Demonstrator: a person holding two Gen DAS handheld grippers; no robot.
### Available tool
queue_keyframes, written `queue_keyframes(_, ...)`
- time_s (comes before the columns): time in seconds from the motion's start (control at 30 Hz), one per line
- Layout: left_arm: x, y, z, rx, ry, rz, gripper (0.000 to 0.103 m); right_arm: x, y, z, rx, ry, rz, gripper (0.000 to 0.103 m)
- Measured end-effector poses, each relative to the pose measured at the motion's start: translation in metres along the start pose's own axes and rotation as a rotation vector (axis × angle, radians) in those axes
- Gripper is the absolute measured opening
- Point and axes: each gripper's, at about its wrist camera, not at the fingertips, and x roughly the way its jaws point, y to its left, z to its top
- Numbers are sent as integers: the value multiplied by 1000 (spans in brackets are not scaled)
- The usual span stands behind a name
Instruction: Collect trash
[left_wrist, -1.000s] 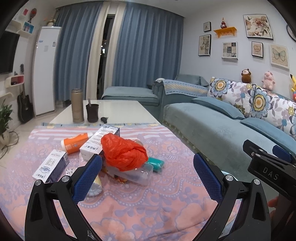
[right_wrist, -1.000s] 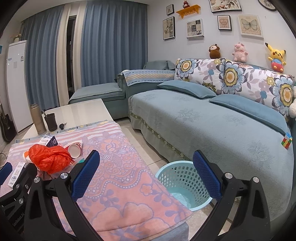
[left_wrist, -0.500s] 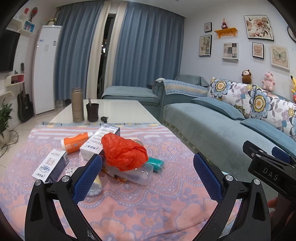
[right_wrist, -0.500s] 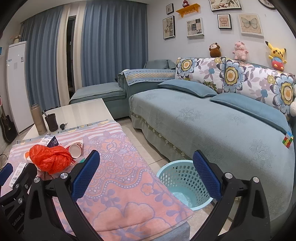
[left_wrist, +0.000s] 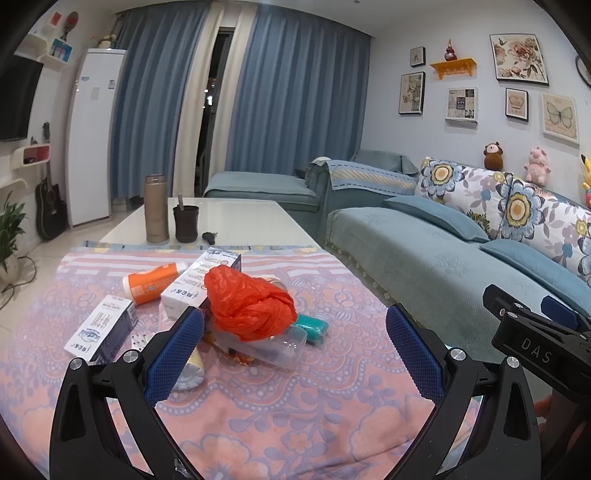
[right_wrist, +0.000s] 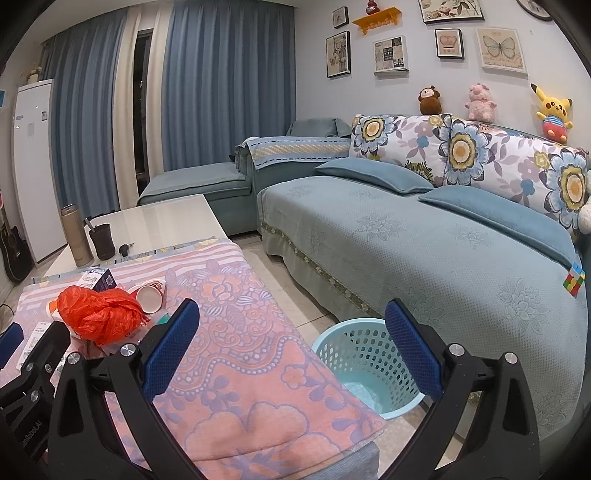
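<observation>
A pile of trash lies on the pink patterned cloth (left_wrist: 280, 410): a crumpled red plastic bag (left_wrist: 247, 302), a clear plastic bottle (left_wrist: 269, 345), a teal packet (left_wrist: 314, 326), an orange tube (left_wrist: 153, 277), a long white box (left_wrist: 195, 286) and a white-and-blue box (left_wrist: 99, 328). My left gripper (left_wrist: 291, 347) is open and empty, just short of the pile. My right gripper (right_wrist: 291, 343) is open and empty, above the table's right edge. The red bag (right_wrist: 98, 315) and a paper cup (right_wrist: 149, 297) show in the right wrist view. A light blue trash basket (right_wrist: 365, 365) stands on the floor.
A metal thermos (left_wrist: 156, 208), a dark cup (left_wrist: 185, 223) and keys (left_wrist: 208, 236) stand on the bare white table top behind the cloth. A blue sofa (right_wrist: 424, 240) with floral cushions runs along the right. The right gripper's body (left_wrist: 535, 343) shows at the left view's right edge.
Both grippers have shifted only slightly; the right view has tilted a little. Nothing was taken hold of or let go.
</observation>
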Motion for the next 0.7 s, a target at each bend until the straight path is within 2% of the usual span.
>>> queue_keyframes(0.7,-1,1,0,-7,-2,-4,96,0,1,0,-7,6,3,95)
